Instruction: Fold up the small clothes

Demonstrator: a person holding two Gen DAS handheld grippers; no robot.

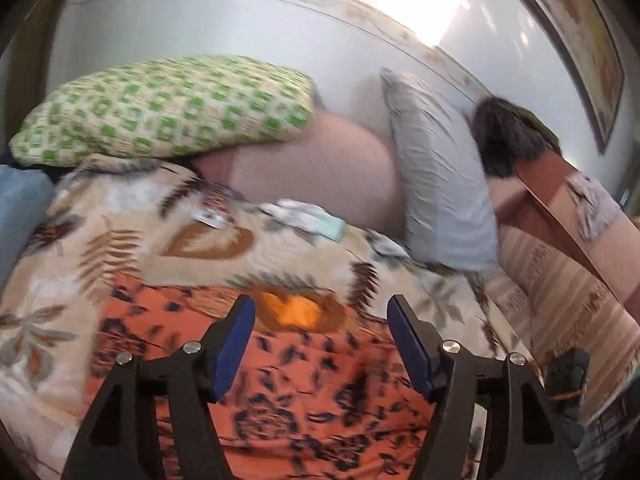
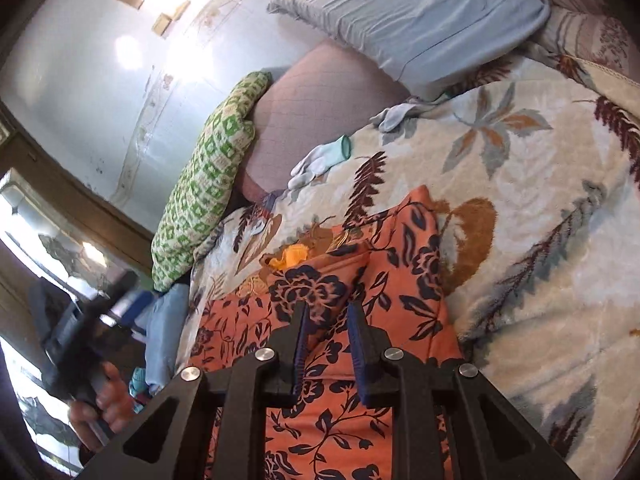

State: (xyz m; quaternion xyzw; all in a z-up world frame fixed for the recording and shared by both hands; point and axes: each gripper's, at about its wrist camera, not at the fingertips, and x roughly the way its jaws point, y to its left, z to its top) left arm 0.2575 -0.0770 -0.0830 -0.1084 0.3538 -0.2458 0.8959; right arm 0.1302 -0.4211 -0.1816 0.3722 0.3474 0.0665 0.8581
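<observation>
My left fingers (image 1: 320, 312) stand wide apart with nothing between them, hovering over the orange floral garment (image 1: 304, 392) that lies spread on the leaf-patterned blanket (image 1: 132, 236) covering the bed. My right fingers (image 2: 327, 310) are drawn close together, a narrow gap showing between the blue pads (image 2: 354, 320); the garment lies right under the tips, but whether any cloth is caught between them I cannot tell. From the right wrist view the garment's far edge is doubled over into a fold (image 2: 404, 240), and a small bright orange piece (image 2: 294, 258) peeks out at its top edge. Off to the left there, my left hand (image 2: 106, 400) is blurred around its gripper handle. Beyond the garment sit a green-checked pillow (image 1: 168, 108), a pink cushion (image 1: 320, 168) and a grey-blue pillow (image 1: 440, 192) against the wall, with pale gloves (image 2: 320, 158) on the blanket near them.
</observation>
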